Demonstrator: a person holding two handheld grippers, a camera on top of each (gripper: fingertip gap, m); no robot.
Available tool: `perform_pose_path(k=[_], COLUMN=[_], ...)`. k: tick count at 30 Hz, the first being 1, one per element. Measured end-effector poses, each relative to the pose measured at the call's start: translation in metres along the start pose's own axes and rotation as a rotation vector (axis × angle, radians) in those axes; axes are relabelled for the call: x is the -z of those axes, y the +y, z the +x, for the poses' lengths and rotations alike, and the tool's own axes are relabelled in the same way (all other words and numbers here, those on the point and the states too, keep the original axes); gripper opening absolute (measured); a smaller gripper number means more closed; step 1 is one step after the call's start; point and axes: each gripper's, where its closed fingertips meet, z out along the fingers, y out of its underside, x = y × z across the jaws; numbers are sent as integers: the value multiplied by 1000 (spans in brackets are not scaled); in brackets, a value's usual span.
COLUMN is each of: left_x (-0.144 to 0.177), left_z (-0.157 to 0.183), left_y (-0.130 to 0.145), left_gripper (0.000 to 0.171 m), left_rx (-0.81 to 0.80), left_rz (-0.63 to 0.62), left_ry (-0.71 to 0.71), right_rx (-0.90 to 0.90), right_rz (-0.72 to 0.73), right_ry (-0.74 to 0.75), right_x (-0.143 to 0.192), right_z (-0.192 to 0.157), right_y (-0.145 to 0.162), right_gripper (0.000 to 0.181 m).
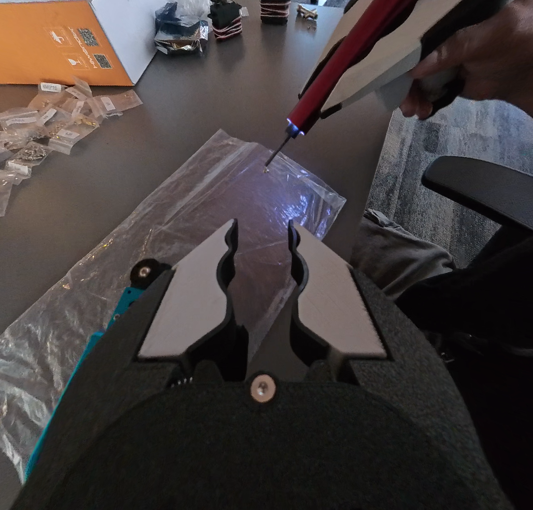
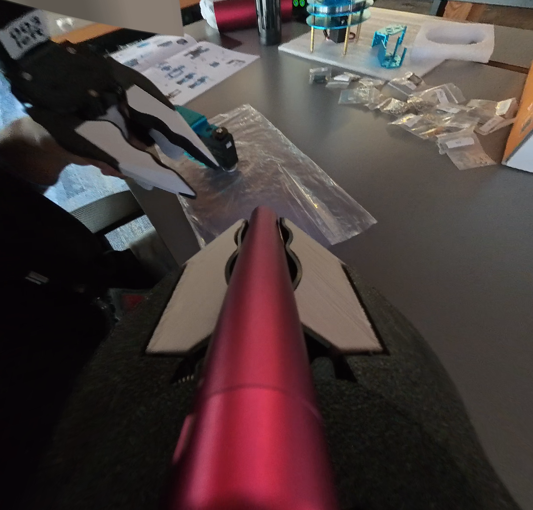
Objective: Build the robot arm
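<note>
Right gripper (image 2: 264, 229) clamps a rigid, slick red screwdriver (image 2: 259, 337) mid-barrel; left gripper (image 1: 263, 231), lower centre, gapes empty above a flimsy plastic bag (image 1: 202, 208).

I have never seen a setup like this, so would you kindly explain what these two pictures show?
A person holds a two-finger gripper in each hand, each carrying a forward-looking camera. The left camera's picture shows the left gripper open and empty above a clear plastic bag on a grey table. The other camera's picture shows the right gripper shut on a red electric screwdriver; its lit tip meets a tiny screw on the bag. A blue and black part lies by the left gripper. Small bags of hardware, an orange box and a printed sheet lie around.
</note>
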Motion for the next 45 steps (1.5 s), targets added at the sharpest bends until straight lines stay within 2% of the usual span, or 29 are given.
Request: perform_pose_path(k=[7,13,16,21,25,29,32,38,43,45], left_x=[-23,-26,-25,-25,-21,0,35,100,121,127], left_z=[4,-3,-3,-10,-14,-25,-37,-56,-63,-61], left_y=[-17,-20,-21,-9,-4,-19,-25,-9,2,4], left_gripper=[27,0,0,0,0,0,0,0,0,0], left_rx=[30,10,9,10,85,408,543,531,476,448], left_rz=[16,30,37,-23,-32,139,284,385,375,376], left_ry=[38,-15,-23,-52,-50,33,73,-21,-89,-98], right_rx=[-40,-51,-56,-48,-27,-73,-64,-76,-108,-139], right_rz=[81,84,84,57,29,85,27,-97,-104,-56], right_ry=[-118,-139,-145,-119,-114,-149,-121,-45,-8,-19], right_x=[-8,-9,-7,-6,-11,-15,-25,-37,-20,-13], right_z=[-18,-18,-16,-7,-7,-10,-5,10,18,18], right_y=[-17,-15,-13,-4,2,-9,0,23,29,21], right_gripper=[22,22,22,22,22,22,23,23,23,23])
